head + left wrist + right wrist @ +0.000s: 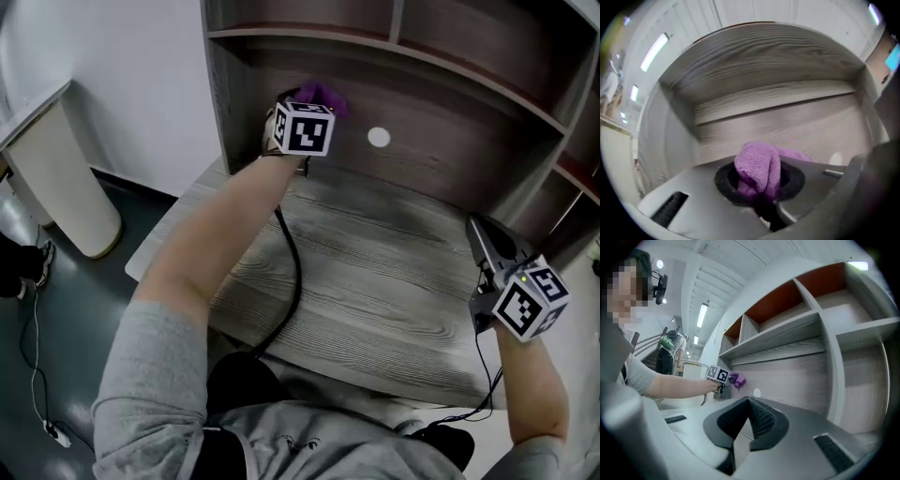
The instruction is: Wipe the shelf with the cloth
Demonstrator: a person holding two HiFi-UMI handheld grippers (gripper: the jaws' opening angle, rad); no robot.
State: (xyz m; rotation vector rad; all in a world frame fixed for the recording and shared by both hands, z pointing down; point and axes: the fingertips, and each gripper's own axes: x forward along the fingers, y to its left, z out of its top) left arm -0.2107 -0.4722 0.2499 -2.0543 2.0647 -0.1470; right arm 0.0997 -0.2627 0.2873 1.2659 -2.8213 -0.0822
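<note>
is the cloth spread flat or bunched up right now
Bunched up. The purple cloth is a crumpled wad pinched in the left tongs, which are shut on it. Only a lump sticks out past them, in front of the shelf.

Here's my left arm (220, 239), stretched out full, forearm bare, grey sleeve (155, 375) up at the shoulder. At the end of it my left gripper (761, 186) has its jaws clamped on the cloth (758, 165), which bunches up just past the tips. Its marker cube (306, 128) faces up at me. My right arm (536, 389) is tucked in close, and my right gripper (748, 403) has its jaws together with nothing between them. The right cube (531, 302) is tipped toward me, and the two grippers are well apart.
</note>
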